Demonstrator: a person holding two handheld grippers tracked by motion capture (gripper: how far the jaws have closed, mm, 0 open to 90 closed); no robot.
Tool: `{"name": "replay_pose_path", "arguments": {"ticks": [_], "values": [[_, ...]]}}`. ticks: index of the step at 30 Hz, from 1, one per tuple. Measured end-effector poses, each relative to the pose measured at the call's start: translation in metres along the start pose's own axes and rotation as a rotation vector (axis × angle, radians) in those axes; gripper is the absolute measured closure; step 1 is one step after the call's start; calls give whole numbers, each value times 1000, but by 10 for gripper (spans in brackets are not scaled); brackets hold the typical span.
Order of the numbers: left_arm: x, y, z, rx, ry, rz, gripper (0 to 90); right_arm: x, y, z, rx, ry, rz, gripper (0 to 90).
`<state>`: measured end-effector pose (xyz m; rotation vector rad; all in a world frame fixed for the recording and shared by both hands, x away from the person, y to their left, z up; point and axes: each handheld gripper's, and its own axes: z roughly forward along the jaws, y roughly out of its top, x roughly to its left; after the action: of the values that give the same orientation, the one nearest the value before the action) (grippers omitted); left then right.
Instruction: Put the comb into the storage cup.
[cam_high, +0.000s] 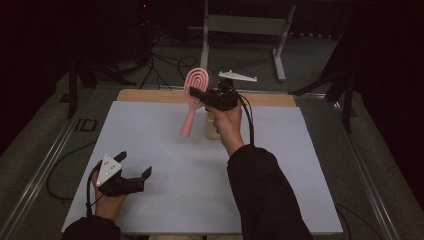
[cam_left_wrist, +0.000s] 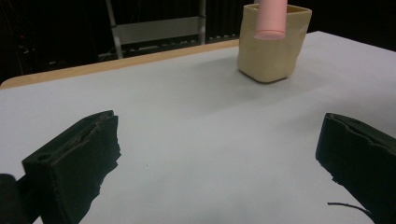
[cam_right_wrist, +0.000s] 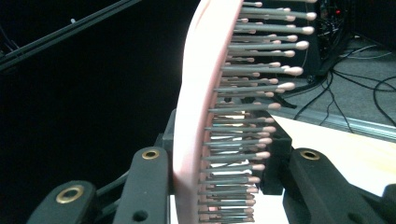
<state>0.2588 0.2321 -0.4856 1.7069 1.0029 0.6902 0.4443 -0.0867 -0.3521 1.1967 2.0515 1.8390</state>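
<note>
- Your right gripper (cam_high: 197, 93) is closed on the head of the pink hairbrush (cam_high: 194, 95), held in the air with its handle down over the beige cup (cam_left_wrist: 272, 44)
- Your left gripper (cam_high: 135, 172) rests wide open and holds nothing, near the front edge of the table (cam_high: 165, 150)

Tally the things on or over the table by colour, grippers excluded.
Pink: 1, the hairbrush, held up in the right gripper
Cream-yellow: 1, the cup, standing on the table
Total: 2
</note>
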Motion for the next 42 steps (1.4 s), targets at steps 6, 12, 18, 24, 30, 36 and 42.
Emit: {"name": "replay_pose_path", "arguments": {"ticks": [6, 12, 18, 24, 30, 36, 42], "values": [[0, 0, 0, 0, 0, 1, 2, -3, 4, -2, -10, -15, -12, 633], [0, 0, 0, -2, -2, -2, 2, -6, 9, -4, -26, -33, -21, 634], [0, 0, 0, -2, -1, -4, 2, -8, 12, -5, -33, -54, -21, 634], [0, 0, 0, -3, -2, -4, 2, -10, 16, -5, -41, -69, -19, 634], [0, 0, 0, -3, -3, -4, 2, -12, 18, -6, -47, -86, -16, 634], [0, 0, 0, -4, -3, -4, 2, -17, 20, -9, -55, -104, -10, 634], [-1, 0, 0, -4, -5, -2, 2, -21, 22, -11, -59, -126, -10, 634]]}}
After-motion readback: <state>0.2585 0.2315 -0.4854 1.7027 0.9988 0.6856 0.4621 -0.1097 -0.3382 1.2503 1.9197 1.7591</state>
